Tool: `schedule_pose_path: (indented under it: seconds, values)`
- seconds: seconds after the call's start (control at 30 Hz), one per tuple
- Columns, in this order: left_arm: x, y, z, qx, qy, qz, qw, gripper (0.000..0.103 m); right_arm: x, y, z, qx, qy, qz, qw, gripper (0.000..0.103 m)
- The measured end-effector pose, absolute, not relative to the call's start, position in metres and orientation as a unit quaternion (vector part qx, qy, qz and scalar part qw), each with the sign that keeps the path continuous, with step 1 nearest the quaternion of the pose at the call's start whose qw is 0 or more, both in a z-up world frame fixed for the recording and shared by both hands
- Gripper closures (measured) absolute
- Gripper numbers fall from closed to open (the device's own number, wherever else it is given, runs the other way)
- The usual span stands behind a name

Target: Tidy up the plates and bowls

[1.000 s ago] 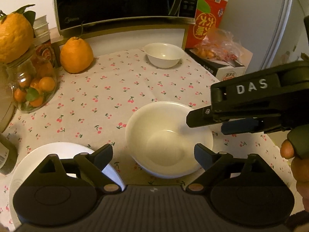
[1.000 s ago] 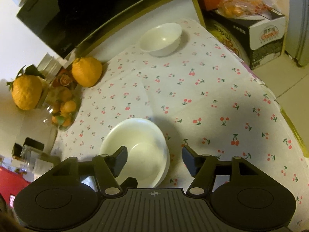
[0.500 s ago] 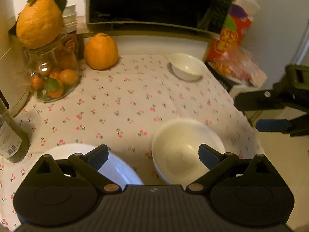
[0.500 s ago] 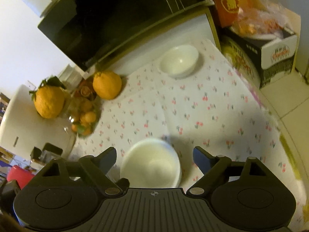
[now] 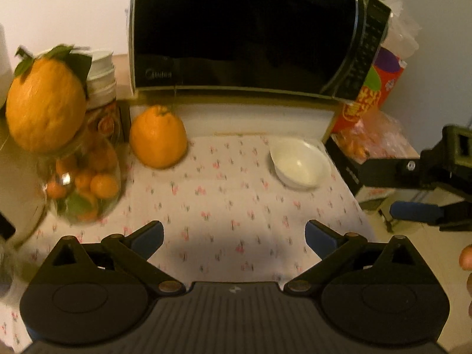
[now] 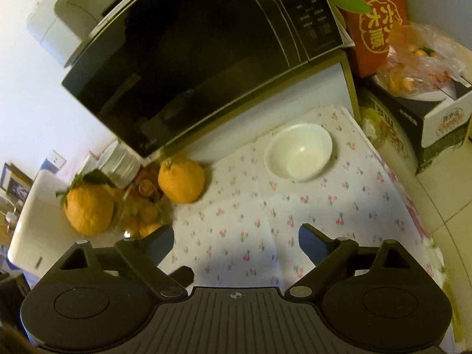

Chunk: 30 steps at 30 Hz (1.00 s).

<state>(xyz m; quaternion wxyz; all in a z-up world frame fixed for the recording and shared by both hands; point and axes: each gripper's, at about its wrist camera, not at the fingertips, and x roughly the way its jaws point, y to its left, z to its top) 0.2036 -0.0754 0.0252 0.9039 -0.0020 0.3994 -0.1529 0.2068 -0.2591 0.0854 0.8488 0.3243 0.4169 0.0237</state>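
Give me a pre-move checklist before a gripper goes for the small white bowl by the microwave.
1. Left gripper open, nothing between its pads: ok.
2. Right gripper open and empty, jaws just been opening: ok.
3. Small white bowl upright, looks empty: ok.
4. Tablecloth between right gripper and bowl free of objects: ok.
5. Room around the bowl: microwave overhangs close behind it, box stands beside it: not ok, tight.
6. Where the bowl should go, the larger bowl and plate: out of view, cannot tell.
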Motion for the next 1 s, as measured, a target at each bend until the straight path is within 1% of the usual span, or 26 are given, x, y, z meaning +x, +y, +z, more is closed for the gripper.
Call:
schedule_pose_path:
  seconds: [0.3,0.47,0.53,0.7,0.8,0.87,0.9,1.0]
  values:
    - [0.251,-0.102,0.013,-0.011,0.408,-0.149,0.900,0.001,0.252,-0.294,0.056,0.367,0.397,0.021,0.841,0.010]
    - [0.275,-0.123,-0.002,-0.012,0.416,-0.159,0.895,0.001,0.260,-0.320,0.016,0.410,0.372,0.024,0.833,0.010]
    - [0.283,-0.130,-0.010,-0.016,0.418,-0.161,0.894,0.001,0.268,-0.332,-0.005,0.438,0.381,0.012,0.814,0.010]
    - [0.303,-0.147,-0.028,-0.022,0.422,-0.167,0.891,0.002,0.279,-0.355,-0.041,0.495,0.368,0.012,0.787,0.010]
    - [0.312,-0.155,-0.038,-0.024,0.424,-0.169,0.889,0.004,0.283,-0.362,-0.052,0.506,0.356,0.007,0.786,0.010]
    - [0.317,-0.158,-0.042,-0.028,0.425,-0.171,0.888,0.009,0.287,-0.364,-0.059,0.516,0.351,0.008,0.781,0.010]
    - [0.319,-0.159,-0.044,-0.031,0.425,-0.173,0.888,0.011,0.289,-0.365,-0.063,0.520,0.348,0.008,0.780,0.011]
    - [0.326,-0.162,-0.051,-0.043,0.425,-0.177,0.887,0.020,0.292,-0.367,-0.070,0.523,0.339,0.005,0.782,0.018]
